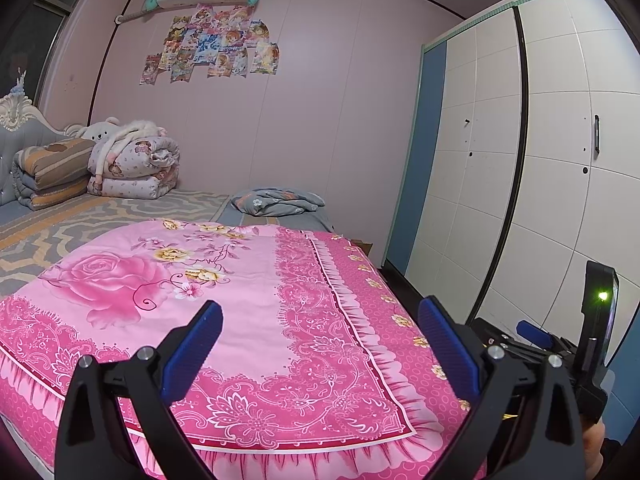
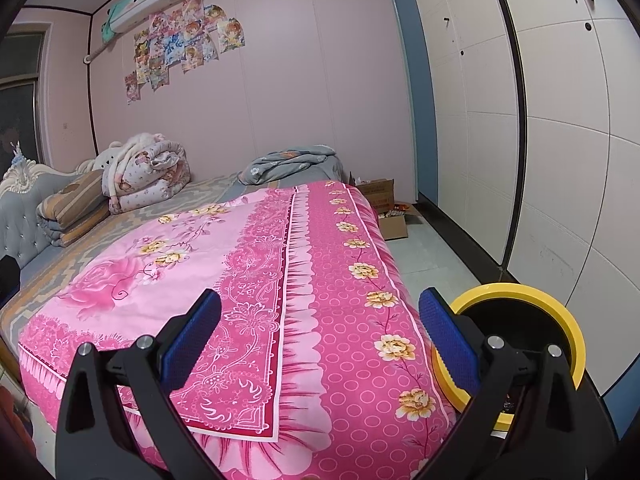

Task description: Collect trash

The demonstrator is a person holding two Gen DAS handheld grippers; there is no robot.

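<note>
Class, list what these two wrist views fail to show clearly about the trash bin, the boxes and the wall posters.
- Yellow-rimmed bin, right wrist view: its contents are hidden by the right gripper.
- Cardboard boxes, right wrist view: contents too small; in the left wrist view the pink bedspread hides them.
- Wall posters: print too small to read.

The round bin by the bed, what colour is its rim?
The bin has a yellow rim and a black inside. The right wrist view shows it best.
</note>
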